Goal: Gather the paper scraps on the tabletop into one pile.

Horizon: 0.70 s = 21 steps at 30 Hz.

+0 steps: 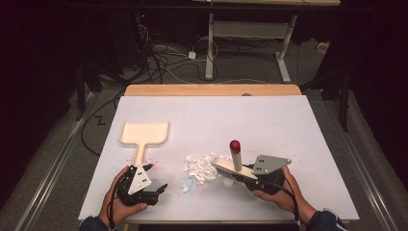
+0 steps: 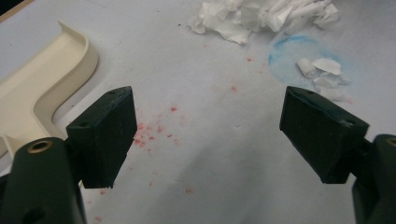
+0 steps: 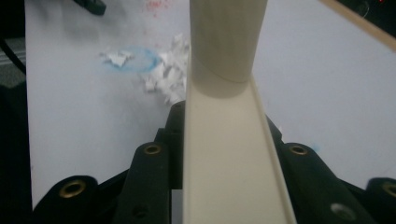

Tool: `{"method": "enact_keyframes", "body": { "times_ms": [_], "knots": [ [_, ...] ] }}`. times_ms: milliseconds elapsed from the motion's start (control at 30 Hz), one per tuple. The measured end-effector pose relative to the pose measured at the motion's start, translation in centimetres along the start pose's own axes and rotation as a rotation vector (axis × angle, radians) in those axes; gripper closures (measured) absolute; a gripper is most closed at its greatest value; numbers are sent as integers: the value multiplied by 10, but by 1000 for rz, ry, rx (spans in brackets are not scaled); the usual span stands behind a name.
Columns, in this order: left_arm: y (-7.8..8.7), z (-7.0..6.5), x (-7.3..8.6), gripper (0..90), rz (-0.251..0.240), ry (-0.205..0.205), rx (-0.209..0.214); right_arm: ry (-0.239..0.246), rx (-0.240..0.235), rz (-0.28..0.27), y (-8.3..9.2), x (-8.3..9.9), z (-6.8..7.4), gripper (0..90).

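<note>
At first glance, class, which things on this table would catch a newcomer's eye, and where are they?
The heap of torn white paper scraps at the table's middle front stands out first. Just right of it, the right hand-held gripper is shut on a cream brush with a red-capped handle. On the left lies a cream dustpan, with the open left hand-held gripper near its handle.

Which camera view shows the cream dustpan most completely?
The high view: the whole dustpan, tray and handle, lies flat on the white table. The left gripper view catches just a corner of it.
</note>
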State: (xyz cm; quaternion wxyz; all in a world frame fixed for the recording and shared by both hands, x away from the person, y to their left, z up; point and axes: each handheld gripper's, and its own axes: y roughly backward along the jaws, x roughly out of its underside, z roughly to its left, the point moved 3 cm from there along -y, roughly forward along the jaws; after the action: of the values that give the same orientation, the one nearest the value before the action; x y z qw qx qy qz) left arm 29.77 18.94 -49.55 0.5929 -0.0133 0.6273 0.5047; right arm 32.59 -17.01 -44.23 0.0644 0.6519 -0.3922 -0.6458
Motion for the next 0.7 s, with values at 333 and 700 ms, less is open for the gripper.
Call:
{"method": "enact_keyframes", "body": {
  "times_ms": [333,700],
  "knots": [
    [1,-1,-1,181,-1,3,-1,-51,103,-80,35,-3,-10,681],
    [-2,-1,-3,182,5,-3,3,-177,371,20,4,30,-48,682]
  ]
}}
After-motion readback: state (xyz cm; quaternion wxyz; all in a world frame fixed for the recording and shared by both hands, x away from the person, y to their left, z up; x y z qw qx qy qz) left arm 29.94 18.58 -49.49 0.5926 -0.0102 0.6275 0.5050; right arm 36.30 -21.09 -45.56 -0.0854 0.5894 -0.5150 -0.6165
